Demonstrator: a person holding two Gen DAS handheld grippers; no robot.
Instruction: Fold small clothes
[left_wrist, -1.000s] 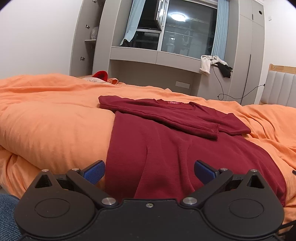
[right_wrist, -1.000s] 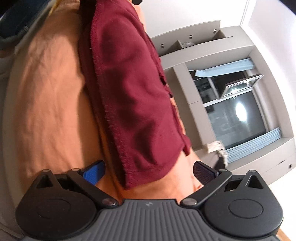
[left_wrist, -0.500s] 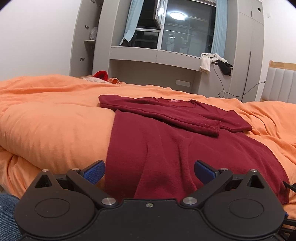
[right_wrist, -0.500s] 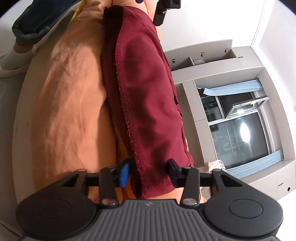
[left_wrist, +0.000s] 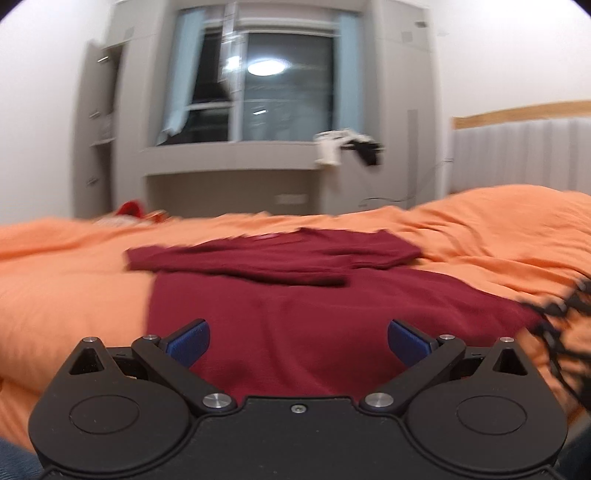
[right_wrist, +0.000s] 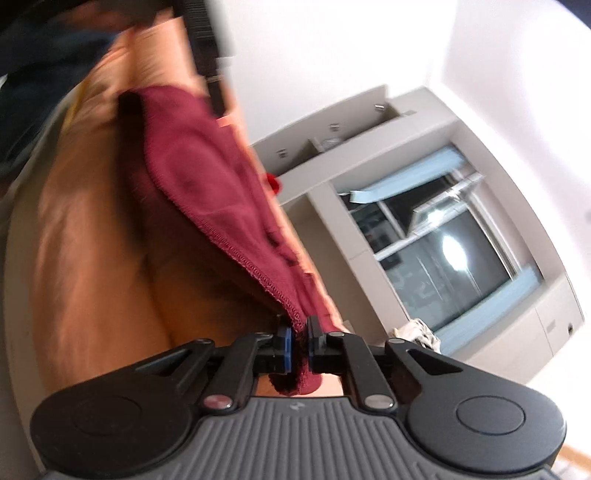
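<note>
Right gripper (right_wrist: 299, 349) now pinching shirt hem (right_wrist: 291, 314)

Left gripper (left_wrist: 298, 341) jaws apart, right gripper (right_wrist: 299, 345) jaws clamped

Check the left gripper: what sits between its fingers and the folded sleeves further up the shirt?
Only the maroon shirt itself. In the left wrist view, the open left gripper hovers over its body panel, which runs unbroken to the folded sleeves.
</note>
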